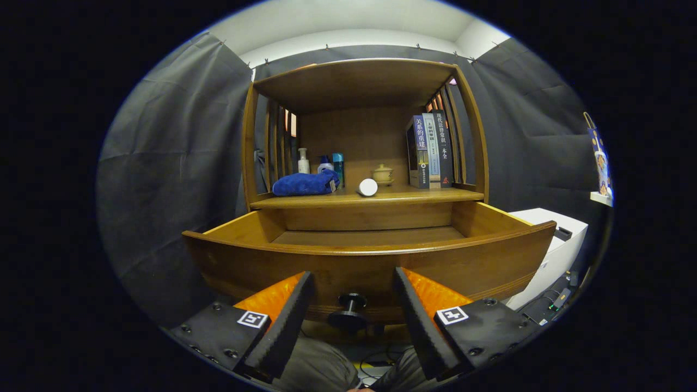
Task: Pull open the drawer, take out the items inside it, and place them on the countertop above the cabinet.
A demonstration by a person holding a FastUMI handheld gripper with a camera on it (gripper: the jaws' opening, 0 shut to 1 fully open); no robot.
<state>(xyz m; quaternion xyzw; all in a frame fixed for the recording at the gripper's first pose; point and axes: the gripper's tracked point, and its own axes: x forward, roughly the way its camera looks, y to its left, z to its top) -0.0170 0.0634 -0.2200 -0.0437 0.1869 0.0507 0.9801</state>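
The wooden drawer (370,267) stands pulled out of the cabinet, and the part of its floor that I can see is bare. Its dark round knob (351,305) sits on the drawer front, between my fingers and a little beyond their tips. My gripper (353,283) is open, with a wide gap and nothing between the fingers. On the countertop (326,200) above the drawer lie a folded blue towel (305,183) and a white cylinder (367,187) on its side.
At the back of the countertop stand several bottles (321,162) and a small lidded pot (383,174); books (430,152) lean at its right. A white box (555,245) sits to the right of the cabinet. A person's legs show below the fingers.
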